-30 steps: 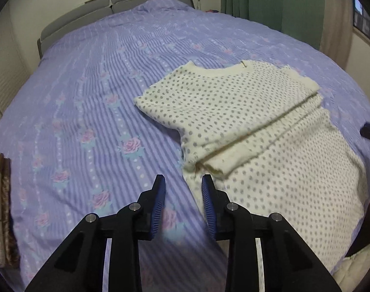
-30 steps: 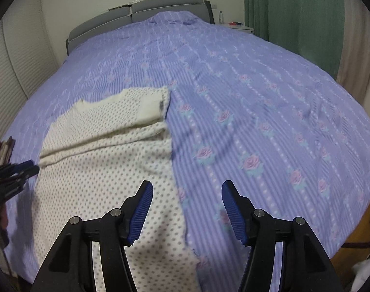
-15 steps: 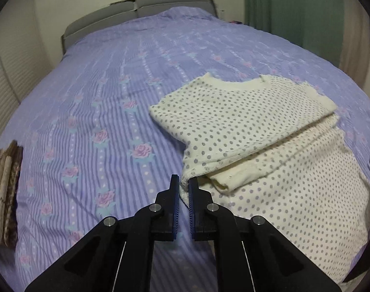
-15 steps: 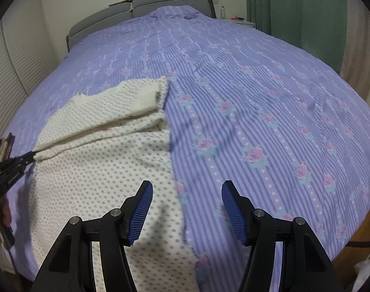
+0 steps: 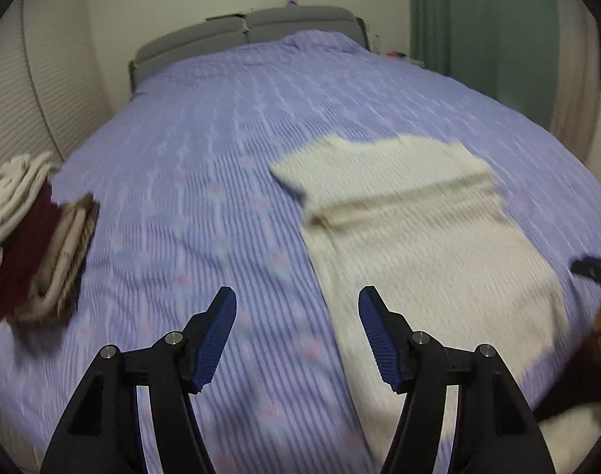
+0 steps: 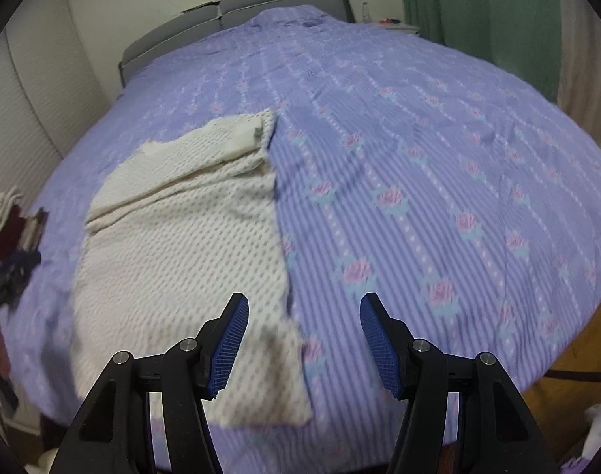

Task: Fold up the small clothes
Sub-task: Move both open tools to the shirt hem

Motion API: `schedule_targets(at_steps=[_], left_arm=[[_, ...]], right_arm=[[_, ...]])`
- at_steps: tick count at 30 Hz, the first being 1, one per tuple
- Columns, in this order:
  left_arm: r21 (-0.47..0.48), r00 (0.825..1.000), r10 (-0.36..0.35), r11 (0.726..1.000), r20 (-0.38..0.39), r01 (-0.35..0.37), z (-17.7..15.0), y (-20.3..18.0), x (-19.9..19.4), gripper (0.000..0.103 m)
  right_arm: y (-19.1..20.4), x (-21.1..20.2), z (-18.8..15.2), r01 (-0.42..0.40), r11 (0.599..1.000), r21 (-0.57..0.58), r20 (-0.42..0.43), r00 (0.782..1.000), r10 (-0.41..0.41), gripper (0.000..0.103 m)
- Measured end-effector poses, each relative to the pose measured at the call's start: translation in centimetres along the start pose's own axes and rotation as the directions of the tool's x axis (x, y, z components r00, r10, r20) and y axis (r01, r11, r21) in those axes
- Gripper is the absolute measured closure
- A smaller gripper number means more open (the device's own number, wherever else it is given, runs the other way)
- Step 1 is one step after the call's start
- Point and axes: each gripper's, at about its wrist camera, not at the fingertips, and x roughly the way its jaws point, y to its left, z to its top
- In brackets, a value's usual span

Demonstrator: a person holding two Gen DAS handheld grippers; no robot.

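A shirt (image 5: pixel 411 229) lies on the bed (image 5: pixel 205 150); a clothes stack (image 5: pixel 32 233) sits well apart at its left edge

left gripper (image 5: pixel 296 308) just opened, empty | shirt (image 5: pixel 411 229) (blurred) on bed (image 5: pixel 205 158)

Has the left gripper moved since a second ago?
Yes. The left gripper has pulled back from the shirt, whose sleeve now lies far ahead, and its jaws have just been opening, with nothing between them.

Both handheld grippers are sporting matte black plastic frames with triangular cutouts. The left gripper (image 5: pixel 296 331) and right gripper (image 6: pixel 303 335) are each wearing ribbed blue pads (image 5: pixel 217 335) and showing round silver screws (image 6: pixel 188 344) at the pivots.
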Motion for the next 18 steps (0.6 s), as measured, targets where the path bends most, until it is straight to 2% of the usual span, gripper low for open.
schedule_targets(at_steps=[4,6,9,14,18], left_arm=[[-0.017,0.998,-0.052,0.999,-0.046,0.051,-3.7,-1.7,-1.3,0.040],[-0.069,0.990,-0.107,0.992,-0.086,0.102,-5.3,-2.3,-0.9,0.040],[-0.124,0.983,-0.138,0.985,-0.120,0.124,-7.0,-2.4,-0.1,0.041],[-0.174,0.972,-0.185,0.972,-0.145,0.159,-8.4,-2.2,0.8,0.045],[-0.188,0.959,-0.229,0.962,-0.170,0.197,-9.1,-2.5,1.5,0.049]], right_arm=[[0.1,-0.6,-1.6,-0.043,0.999,-0.020,-0.028,0.999,0.043,0.043],[0.1,-0.6,-2.3,-0.064,0.998,-0.024,-0.044,0.997,0.063,0.044],[-0.2,-0.4,-3.3,-0.065,0.998,-0.015,-0.063,0.996,0.064,0.044],[-1.0,-0.1,-4.5,-0.064,0.998,0.031,-0.084,0.994,0.066,0.049],[-0.7,0.5,-5.2,-0.051,0.999,0.018,-0.106,0.993,0.053,0.050]])
